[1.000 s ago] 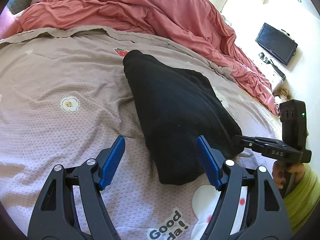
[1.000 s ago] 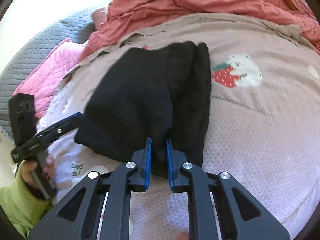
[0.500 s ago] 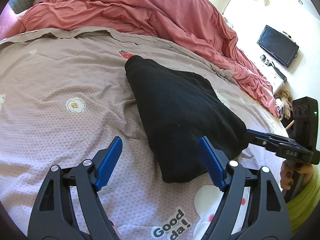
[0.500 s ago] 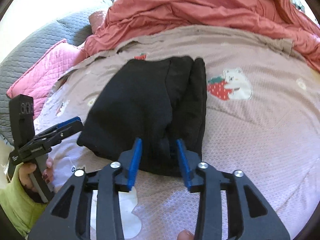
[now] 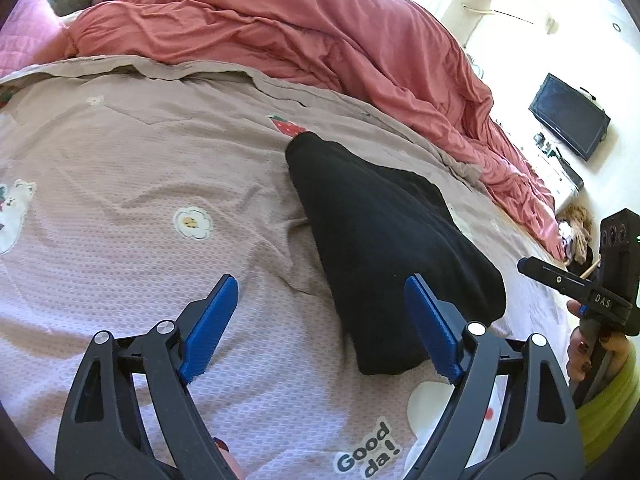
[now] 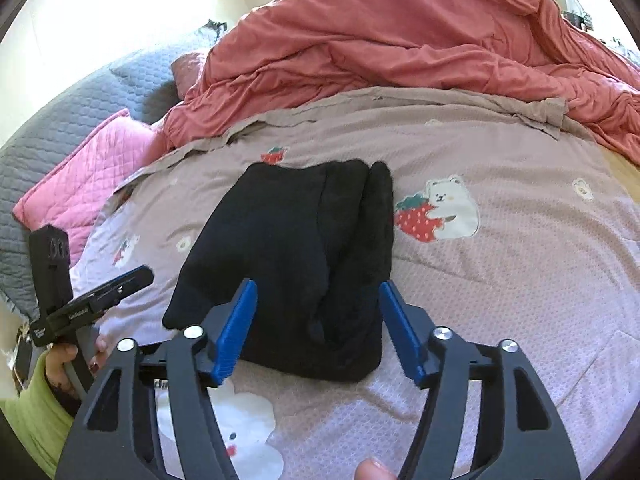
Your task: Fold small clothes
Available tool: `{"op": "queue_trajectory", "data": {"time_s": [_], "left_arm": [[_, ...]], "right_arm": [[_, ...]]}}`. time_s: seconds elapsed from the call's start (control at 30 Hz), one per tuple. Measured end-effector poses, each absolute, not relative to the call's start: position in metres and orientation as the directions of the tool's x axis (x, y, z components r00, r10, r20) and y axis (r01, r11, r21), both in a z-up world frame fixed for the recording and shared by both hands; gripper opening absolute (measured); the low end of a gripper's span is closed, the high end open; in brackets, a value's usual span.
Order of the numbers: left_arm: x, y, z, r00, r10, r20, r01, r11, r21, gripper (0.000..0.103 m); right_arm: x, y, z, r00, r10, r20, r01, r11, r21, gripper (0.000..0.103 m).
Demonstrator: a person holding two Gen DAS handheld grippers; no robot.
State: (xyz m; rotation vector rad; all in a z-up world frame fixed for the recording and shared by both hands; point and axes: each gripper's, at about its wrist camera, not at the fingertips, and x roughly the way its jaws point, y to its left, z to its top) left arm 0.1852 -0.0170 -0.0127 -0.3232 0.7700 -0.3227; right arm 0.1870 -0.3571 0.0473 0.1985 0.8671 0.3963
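Observation:
A black garment (image 5: 384,240) lies folded in a compact bundle on the mauve patterned bedsheet (image 5: 120,184); it also shows in the right wrist view (image 6: 296,256). My left gripper (image 5: 320,320) is open and empty, raised above the sheet at the garment's near left edge. My right gripper (image 6: 318,328) is open and empty, just above the garment's near end. Each gripper shows in the other's view: the right one (image 5: 532,268) at the far right, the left one (image 6: 132,280) at the left.
A rumpled red duvet (image 5: 300,28) is heaped along the far side of the bed. A pink quilted pillow (image 6: 84,184) and a grey one (image 6: 48,140) lie at the head. A dark monitor (image 5: 568,116) stands off the bed at the right.
My right gripper was shut on the garment's near end; it has opened, let go and drawn back and up. My left gripper stayed open and lifted back a little.

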Motion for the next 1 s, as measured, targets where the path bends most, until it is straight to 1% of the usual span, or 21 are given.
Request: {"op": "queue_trajectory", "data": {"time_s": [0.07, 0.23, 0.37, 0.4, 0.43, 0.47, 0.8, 1.0], "left_arm": [[0.185, -0.013, -0.013, 0.675, -0.396, -0.622, 0.155, 0.901, -0.406, 0.081], [0.187, -0.004, -0.015, 0.666, -0.394, -0.633, 0.117, 0.894, -0.433, 0.082], [0.192, -0.002, -0.013, 0.656, -0.402, -0.639, 0.100, 0.885, -0.455, 0.083], [0.194, -0.003, -0.013, 0.653, -0.400, -0.643, 0.096, 0.886, -0.453, 0.083], [0.196, -0.004, -0.012, 0.650, -0.399, -0.646, 0.095, 0.887, -0.452, 0.083], [0.198, -0.005, -0.012, 0.648, -0.399, -0.649, 0.094, 0.887, -0.452, 0.083], [0.229, -0.038, -0.005, 0.600, -0.390, -0.699, 0.134, 0.910, -0.393, 0.083], [0.249, -0.054, -0.012, 0.558, -0.399, -0.727, 0.146, 0.910, -0.387, 0.083]], "right_arm": [[0.193, -0.359, 0.050, 0.590, 0.412, -0.695, -0.249, 0.911, 0.329, 0.070], [0.213, -0.361, 0.052, 0.595, 0.403, -0.695, -0.235, 0.915, 0.329, 0.070], [0.235, -0.364, 0.047, 0.576, 0.404, -0.710, -0.200, 0.913, 0.357, 0.070], [0.242, -0.365, 0.045, 0.565, 0.411, -0.716, -0.192, 0.909, 0.370, 0.076], [0.250, -0.366, 0.042, 0.550, 0.427, -0.718, -0.185, 0.900, 0.394, 0.079], [0.254, -0.367, 0.040, 0.546, 0.431, -0.718, -0.176, 0.897, 0.405, 0.081], [0.293, -0.371, 0.007, 0.464, 0.442, -0.768, -0.105, 0.888, 0.448, 0.081], [0.301, -0.373, -0.007, 0.423, 0.498, -0.757, -0.085, 0.854, 0.514, 0.081]]}}
